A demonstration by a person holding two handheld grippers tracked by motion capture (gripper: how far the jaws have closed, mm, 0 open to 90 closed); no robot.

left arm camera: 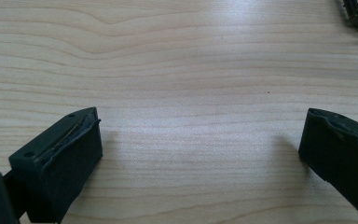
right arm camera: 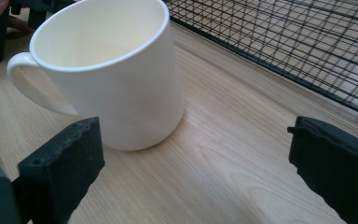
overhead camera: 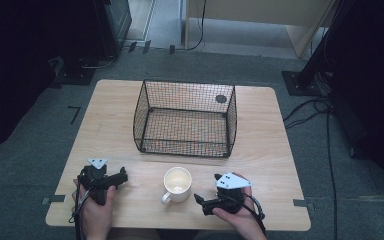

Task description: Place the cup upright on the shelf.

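A white mug [overhead camera: 177, 184] stands upright and empty near the table's front edge, its handle toward the front left. Behind it sits a black wire basket [overhead camera: 185, 118], empty. My right gripper [overhead camera: 198, 199] rests on the table just right of the mug, open, pointing left at it. In the right gripper view the mug [right arm camera: 107, 74] stands close ahead, left of centre, beyond the wide-apart jaws. My left gripper [overhead camera: 124, 174] lies left of the mug, open, aimed right. In the left gripper view bare wood lies between its jaws.
The wooden table [overhead camera: 110, 120] has bare room on both sides of the basket. A dark round spot [overhead camera: 221, 98] marks the tabletop behind the basket's far right corner. Cables [overhead camera: 325, 135] run over the grey floor to the right.
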